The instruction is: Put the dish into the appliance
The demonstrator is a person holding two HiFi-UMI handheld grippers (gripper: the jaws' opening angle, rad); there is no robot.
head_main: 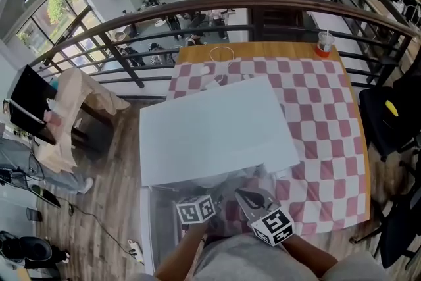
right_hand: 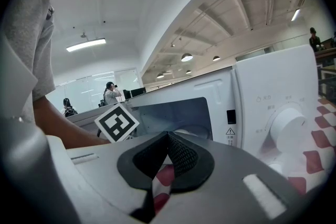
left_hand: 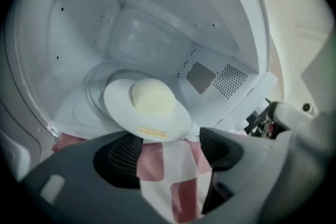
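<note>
A white microwave [head_main: 217,128] stands on the checked table with its door swung open. Inside the cavity, a white dish [left_hand: 137,113] carrying a pale yellow mound [left_hand: 152,98] rests on the glass turntable [left_hand: 97,89], close to the front opening. My left gripper [left_hand: 168,157] is just outside the opening, in front of the dish. Its jaws are open and apart from the dish, and only the checked cloth shows between them. My right gripper [right_hand: 168,136] is shut on nothing in front of the microwave, to the right of the left gripper's marker cube [right_hand: 116,122].
The microwave's control panel with its knob [right_hand: 287,126] is right of the opening. The red-and-white cloth [head_main: 316,115] covers the table. A cup [head_main: 323,44] stands at the far right corner. A railing [head_main: 197,10] runs behind the table and a black chair [head_main: 388,115] is to the right.
</note>
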